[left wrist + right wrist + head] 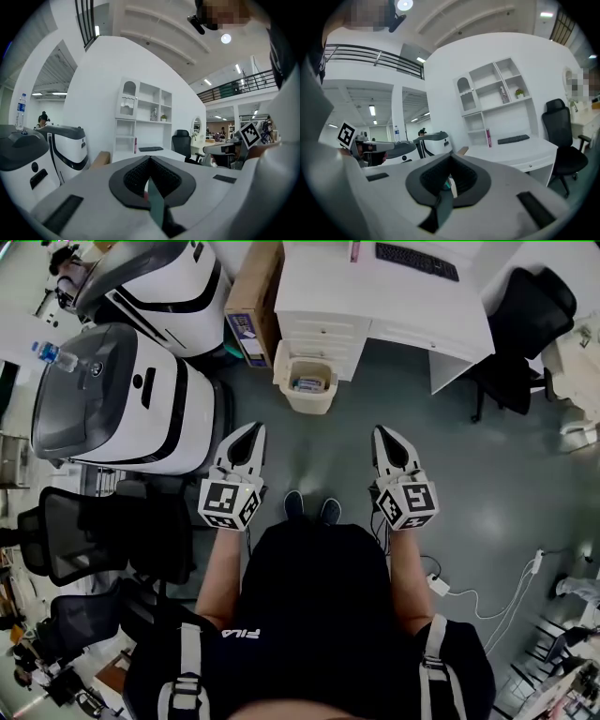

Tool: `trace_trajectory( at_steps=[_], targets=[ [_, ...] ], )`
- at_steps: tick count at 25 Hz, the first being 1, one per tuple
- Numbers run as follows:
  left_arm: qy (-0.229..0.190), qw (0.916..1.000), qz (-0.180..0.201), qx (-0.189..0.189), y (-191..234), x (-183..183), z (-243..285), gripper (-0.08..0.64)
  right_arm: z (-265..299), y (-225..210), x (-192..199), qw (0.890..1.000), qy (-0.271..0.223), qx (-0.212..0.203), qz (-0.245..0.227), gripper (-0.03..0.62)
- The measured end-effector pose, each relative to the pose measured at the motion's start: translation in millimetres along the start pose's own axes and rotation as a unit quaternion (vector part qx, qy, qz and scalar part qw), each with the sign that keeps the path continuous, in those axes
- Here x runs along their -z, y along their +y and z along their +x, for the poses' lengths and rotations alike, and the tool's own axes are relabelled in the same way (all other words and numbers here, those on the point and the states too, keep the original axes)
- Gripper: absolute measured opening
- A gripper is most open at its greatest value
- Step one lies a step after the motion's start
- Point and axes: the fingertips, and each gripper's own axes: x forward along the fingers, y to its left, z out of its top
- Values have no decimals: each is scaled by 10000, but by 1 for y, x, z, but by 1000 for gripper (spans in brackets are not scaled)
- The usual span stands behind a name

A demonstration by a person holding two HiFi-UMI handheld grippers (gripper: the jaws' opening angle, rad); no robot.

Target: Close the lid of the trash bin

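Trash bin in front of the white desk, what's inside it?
The trash bin stands open, and some blue-and-white litter lies inside near the top. Whatever is beneath that is covered, and the bin's bottom cannot be seen.
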Motion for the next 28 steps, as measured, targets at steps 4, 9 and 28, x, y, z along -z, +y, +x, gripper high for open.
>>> trace_trajectory(
  at_steps=[4,9,28],
  targets=[
    [-169,9998,-43,-48,-3,-4,-4,3,-3,-1,2,10000,48,9,-24,3],
    [-241,9994,26,-263,-4,-6,-5,245,-9,-4,9,9999,148,-65,23,3],
    [127,9982,-106,-578,3,19,2,296,6,-11,19,9993,213,-299,63,3]
  ],
)
